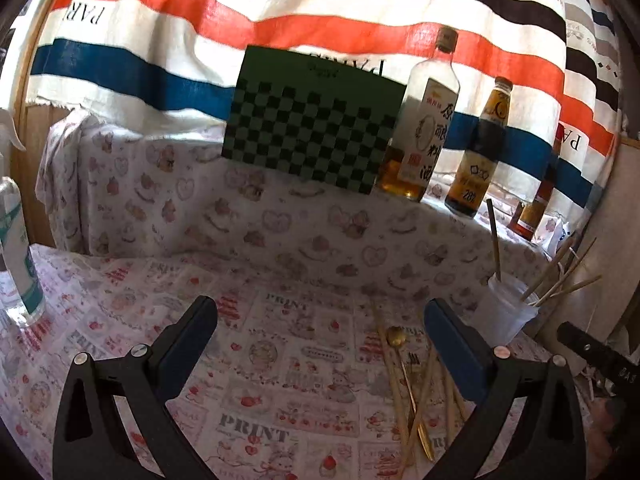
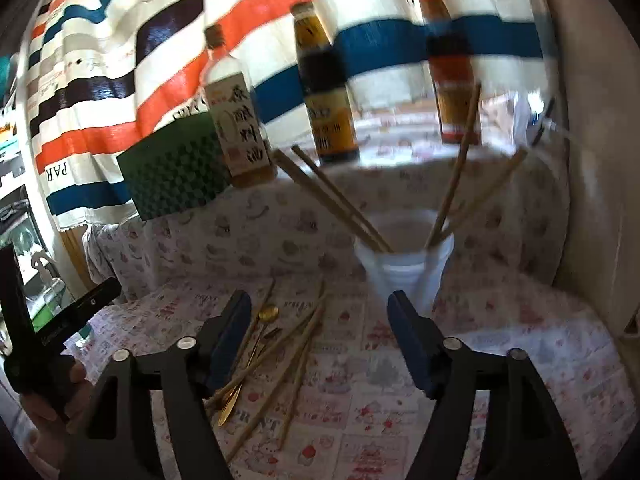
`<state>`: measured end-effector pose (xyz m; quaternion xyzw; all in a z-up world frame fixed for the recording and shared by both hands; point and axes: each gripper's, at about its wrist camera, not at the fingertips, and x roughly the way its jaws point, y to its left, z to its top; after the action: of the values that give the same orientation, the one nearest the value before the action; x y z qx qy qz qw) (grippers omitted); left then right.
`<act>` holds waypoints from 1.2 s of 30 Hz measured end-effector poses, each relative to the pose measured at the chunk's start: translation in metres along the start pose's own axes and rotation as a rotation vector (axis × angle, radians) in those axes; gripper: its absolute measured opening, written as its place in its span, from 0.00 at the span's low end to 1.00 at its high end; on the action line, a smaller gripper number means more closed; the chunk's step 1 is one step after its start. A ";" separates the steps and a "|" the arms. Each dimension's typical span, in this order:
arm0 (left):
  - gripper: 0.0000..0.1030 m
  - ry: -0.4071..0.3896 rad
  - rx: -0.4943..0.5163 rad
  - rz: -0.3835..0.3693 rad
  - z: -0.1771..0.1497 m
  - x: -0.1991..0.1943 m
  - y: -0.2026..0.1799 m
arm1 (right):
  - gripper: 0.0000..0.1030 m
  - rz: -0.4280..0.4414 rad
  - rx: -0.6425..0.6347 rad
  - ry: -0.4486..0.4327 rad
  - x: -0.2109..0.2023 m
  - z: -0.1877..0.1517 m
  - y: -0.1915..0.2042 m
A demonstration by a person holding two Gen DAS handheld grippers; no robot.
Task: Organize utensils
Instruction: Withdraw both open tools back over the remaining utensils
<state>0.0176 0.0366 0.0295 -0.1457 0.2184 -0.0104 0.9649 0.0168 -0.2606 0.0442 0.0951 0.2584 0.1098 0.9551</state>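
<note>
Left wrist view first: at your far left stands a clear plastic bottle with a teal and white label (image 1: 18,248) on the printed pink and white tablecloth (image 1: 280,360). Your left gripper (image 1: 320,320) hangs over bare cloth, its black fingers spread wide with nothing between them. Behind it a green checkerboard card (image 1: 316,120) leans against the striped red, white and blue fabric (image 1: 320,32), with a tall clear bottle with a white label (image 1: 428,120) and a dark sauce bottle with a yellow label (image 1: 486,148) to its right. Beside the right finger lies a scatter of bamboo chopsticks (image 1: 430,376) crossed by a slim gold spoon (image 1: 400,344). Farther right, a translucent white plastic cup (image 1: 506,308) holds several chopsticks upright.

From the right wrist view, your left hand (image 2: 52,396) shows at the left edge. Your right gripper (image 2: 320,320) has its fingers apart and empty above the cloth; the loose chopsticks and spoon lie by its left finger, the cup just beyond its right finger.
</note>
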 end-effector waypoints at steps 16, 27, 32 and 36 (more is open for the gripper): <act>1.00 0.151 0.010 0.035 -0.012 0.022 -0.006 | 0.74 -0.086 -0.058 0.054 0.020 -0.007 0.002; 1.00 0.195 0.105 0.045 -0.018 0.023 -0.023 | 0.74 -0.096 -0.043 0.091 0.029 -0.010 -0.001; 0.88 0.256 0.175 0.017 -0.027 0.025 -0.041 | 0.74 -0.101 -0.049 0.103 0.031 -0.012 0.000; 0.75 0.284 0.256 -0.034 -0.036 0.024 -0.057 | 0.74 -0.109 -0.057 0.112 0.033 -0.013 0.002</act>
<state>0.0267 -0.0303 0.0043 -0.0224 0.3469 -0.0747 0.9347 0.0374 -0.2488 0.0184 0.0471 0.3128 0.0700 0.9461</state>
